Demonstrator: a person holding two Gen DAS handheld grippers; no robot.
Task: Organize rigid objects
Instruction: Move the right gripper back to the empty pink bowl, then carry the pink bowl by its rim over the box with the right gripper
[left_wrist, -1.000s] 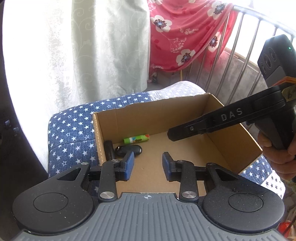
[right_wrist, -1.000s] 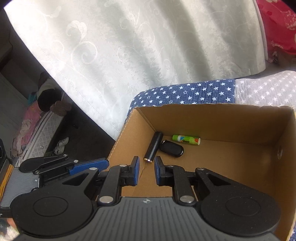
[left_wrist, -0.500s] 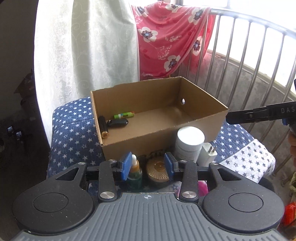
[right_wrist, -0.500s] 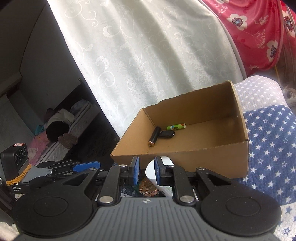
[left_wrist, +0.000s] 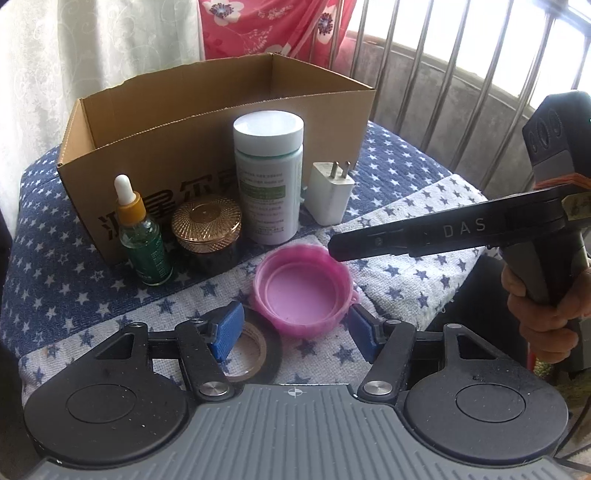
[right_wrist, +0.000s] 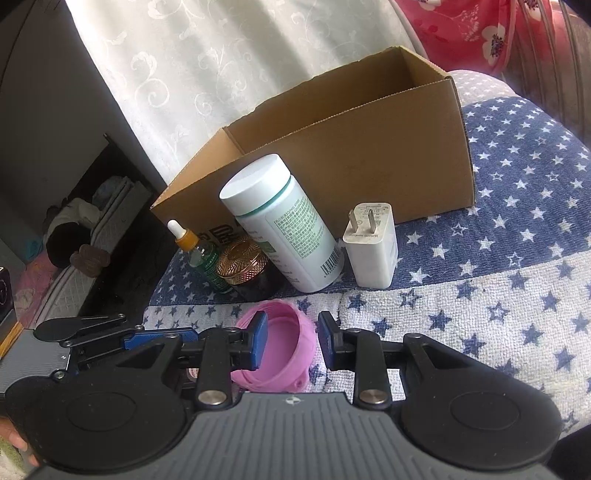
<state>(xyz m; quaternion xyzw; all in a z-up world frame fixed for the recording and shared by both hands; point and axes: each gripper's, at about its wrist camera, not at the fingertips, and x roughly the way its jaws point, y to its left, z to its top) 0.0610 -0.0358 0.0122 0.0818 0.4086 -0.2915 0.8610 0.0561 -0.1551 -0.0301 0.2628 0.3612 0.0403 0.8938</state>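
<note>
A pink lid (left_wrist: 303, 288) lies hollow side up on the star-print cloth in front of the cardboard box (left_wrist: 166, 147). My left gripper (left_wrist: 294, 332) hangs just short of the lid's near rim, its jaws opening, nothing pressed between the pads. A tape roll (left_wrist: 255, 354) lies under its left finger. My right gripper (right_wrist: 291, 339) comes in from the right, jaws opening. Its fingers straddle the pink lid's (right_wrist: 284, 354) right rim without pressing it. In the left wrist view the right gripper (left_wrist: 334, 251) is side-on, its tip at the lid's far rim.
In a row against the box front stand a dropper bottle (left_wrist: 142, 236), a gold-lidded jar (left_wrist: 208, 230), a white pill bottle (left_wrist: 269, 177) and a white charger plug (left_wrist: 330, 192). Metal railings (left_wrist: 461, 55) stand behind on the right. The cloth-covered surface drops off at the left (right_wrist: 122, 258).
Both grippers have drawn back from over the box and sunk toward the items in front of it. Both jaws stand wider. The box's inside has gone out of sight.
</note>
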